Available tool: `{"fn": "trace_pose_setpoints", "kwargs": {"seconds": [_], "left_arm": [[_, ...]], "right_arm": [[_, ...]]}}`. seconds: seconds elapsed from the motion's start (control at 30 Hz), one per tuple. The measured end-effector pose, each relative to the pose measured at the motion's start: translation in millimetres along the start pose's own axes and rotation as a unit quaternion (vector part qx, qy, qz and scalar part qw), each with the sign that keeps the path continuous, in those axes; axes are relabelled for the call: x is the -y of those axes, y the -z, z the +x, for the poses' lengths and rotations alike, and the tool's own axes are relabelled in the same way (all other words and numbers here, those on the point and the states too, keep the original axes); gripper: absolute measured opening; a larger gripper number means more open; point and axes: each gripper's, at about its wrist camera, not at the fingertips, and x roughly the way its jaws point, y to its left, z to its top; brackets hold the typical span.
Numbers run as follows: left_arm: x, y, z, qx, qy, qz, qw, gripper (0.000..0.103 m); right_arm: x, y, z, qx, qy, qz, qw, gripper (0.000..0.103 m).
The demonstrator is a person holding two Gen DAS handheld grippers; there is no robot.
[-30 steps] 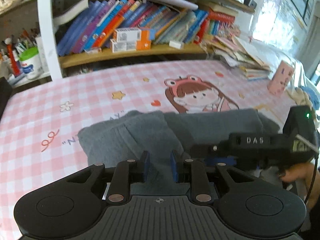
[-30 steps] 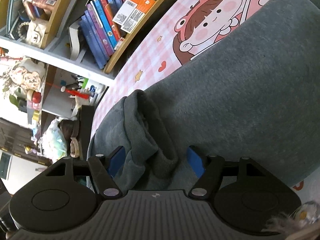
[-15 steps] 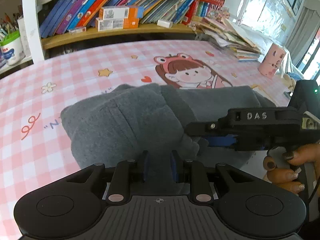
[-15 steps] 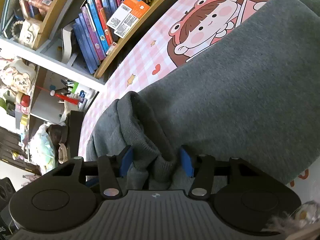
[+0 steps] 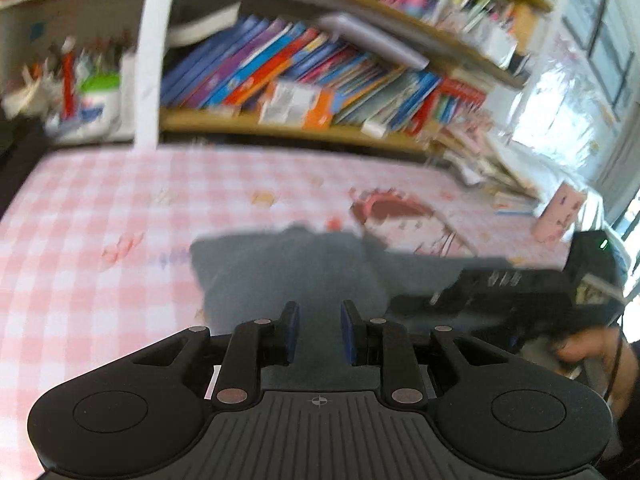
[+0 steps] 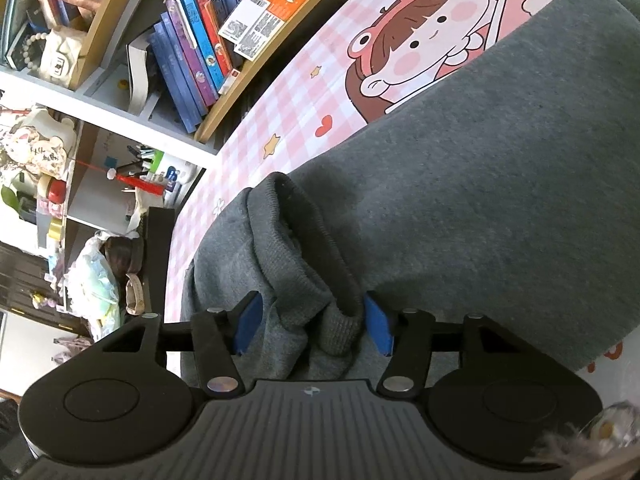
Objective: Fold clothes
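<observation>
A grey sweatshirt (image 6: pixel 500 184) lies partly folded on the pink checked table (image 6: pixel 312 92). Its ribbed cuff (image 6: pixel 336 328) sits bunched between the blue pads of my right gripper (image 6: pixel 312 322), whose jaws stand apart around it. In the blurred left wrist view the sweatshirt (image 5: pixel 288 268) lies just ahead of my left gripper (image 5: pixel 318 330), whose jaws stand a little apart with grey cloth seen in the gap; I cannot tell whether they grip it. The right gripper (image 5: pixel 500 300) shows at the right, held by a hand.
A bookshelf (image 5: pixel 304 88) full of books stands behind the table. A pink cup (image 5: pixel 560 216) and stacked papers (image 5: pixel 488 168) sit at the far right. Cluttered shelves and a bag (image 6: pixel 96 276) lie past the table's left end.
My left gripper has pulled back and tilted up fast, blurring its view, and its jaws have parted a little. My right gripper's jaws have widened slightly around the cuff.
</observation>
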Motion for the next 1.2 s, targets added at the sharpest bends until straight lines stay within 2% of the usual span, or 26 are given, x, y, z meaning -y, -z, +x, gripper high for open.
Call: {"fn": "trace_pose_setpoints", "kwargs": {"seconds": [0.07,0.1,0.23,0.37,0.4,0.43,0.47,0.53,0.63,0.7,0.83,0.9,1.03,1.13,1.2], "left_arm": [[-4.9,8.3,16.5,-0.046,-0.016,-0.002,0.9988,0.022],[-7.6,12.7,23.3,-0.055,-0.021,-0.001,0.9983,0.022],[-18.1,12.7,28.8,-0.047,-0.002,-0.031,0.9984,0.022],[-21.4,20.7,25.5,-0.029,0.008,-0.040,0.9987,0.022],[-22.3,22.1,23.9,-0.026,0.010,-0.049,0.9984,0.023],[-22.5,22.4,21.8,-0.022,0.010,-0.057,0.9981,0.023],[-23.6,21.9,19.4,-0.018,0.010,-0.062,0.9979,0.023],[-20.1,19.7,13.3,-0.005,0.005,-0.058,0.9983,0.023],[-10.8,19.3,-2.8,0.023,0.012,-0.031,0.9992,0.023],[-7.2,22.9,-6.6,0.023,0.021,-0.021,0.9993,0.023],[-5.3,30.3,-1.5,0.006,0.020,-0.020,0.9996,0.022],[-2.6,30.6,-5.2,0.013,0.018,-0.012,0.9997,0.022],[3.2,30.8,-14.5,0.035,0.024,0.001,0.9991,0.022],[8.9,33.7,-11.5,0.018,0.022,0.021,0.9994,0.019],[12.6,38.5,-4.3,-0.010,0.005,0.039,0.9992,0.019]], "right_arm": [[0.5,-1.4,2.8,0.001,0.006,0.008,1.000,0.054],[1.3,-2.2,3.9,0.001,0.008,0.012,1.000,0.053],[5.3,-6.0,5.0,0.005,0.015,0.034,0.999,0.052],[-6.1,-7.8,11.5,-0.007,0.029,-0.002,1.000,0.052],[-9.8,-7.2,12.9,-0.011,0.033,-0.015,0.999,0.046],[-12.9,-6.4,14.2,-0.016,0.033,-0.028,0.999,0.031],[-15.2,-5.5,13.5,-0.020,0.029,-0.038,0.999,0.023],[-23.7,-4.2,1.5,-0.006,0.025,-0.060,0.998,0.018],[-41.8,0.6,-32.6,0.038,0.003,-0.114,0.993,0.017],[-42.9,1.4,-38.2,0.044,0.027,-0.124,0.991,0.018],[-17.7,1.6,-3.0,-0.023,0.075,-0.110,0.991,0.024],[-6.4,1.5,0.8,-0.021,0.046,-0.087,0.995,0.023],[-4.8,2.3,-5.2,-0.023,0.016,-0.071,0.997,0.020],[-7.1,1.4,-14.7,-0.018,-0.018,-0.048,0.999,0.020],[-8.5,-0.7,-20.2,-0.009,-0.051,-0.033,0.998,0.020]]}}
